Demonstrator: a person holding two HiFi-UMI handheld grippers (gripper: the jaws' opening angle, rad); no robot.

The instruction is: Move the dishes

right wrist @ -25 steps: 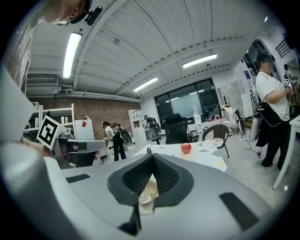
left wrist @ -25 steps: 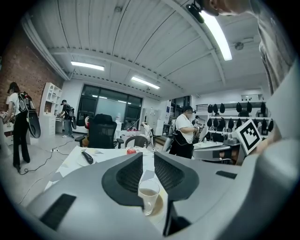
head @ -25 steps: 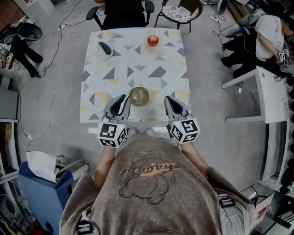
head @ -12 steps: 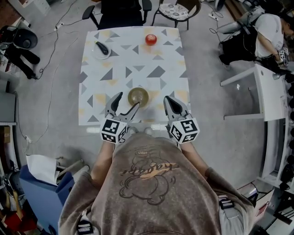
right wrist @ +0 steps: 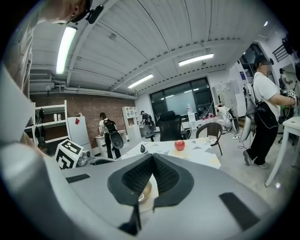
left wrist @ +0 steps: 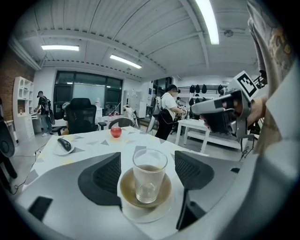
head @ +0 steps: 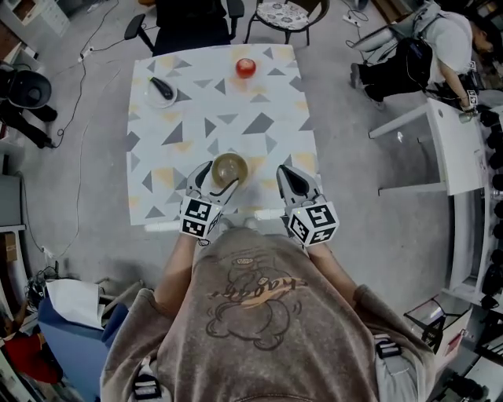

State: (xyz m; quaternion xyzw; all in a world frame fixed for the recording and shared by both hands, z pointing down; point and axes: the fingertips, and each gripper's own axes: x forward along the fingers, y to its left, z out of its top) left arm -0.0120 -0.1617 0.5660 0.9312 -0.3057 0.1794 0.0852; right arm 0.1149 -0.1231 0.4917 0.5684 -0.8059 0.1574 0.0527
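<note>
A clear glass (head: 229, 166) (left wrist: 149, 176) stands on a brown saucer (left wrist: 129, 192) near the front edge of the patterned table (head: 267, 149). My left gripper (head: 216, 180) (left wrist: 147, 159) is open, one jaw on either side of the glass and saucer, pads apart from them; its jaws have just been opening. Right of the glass, my right gripper (head: 288, 176) (right wrist: 151, 157) is shut with nothing in it, held just above the table's front edge. In the right gripper view the saucer (right wrist: 143, 192) peeks out behind the shut jaws.
A red apple (head: 246, 67) (left wrist: 116, 131) lies at the table's far side. A small white plate with a dark object (head: 160, 91) sits at the far left corner. Chairs (head: 192, 20) stand beyond the table, a white side table (head: 452, 149) at the right.
My left gripper went from shut to wide open and sank toward the table; its jaws now stand either side of the glass. The right gripper has kept still.
</note>
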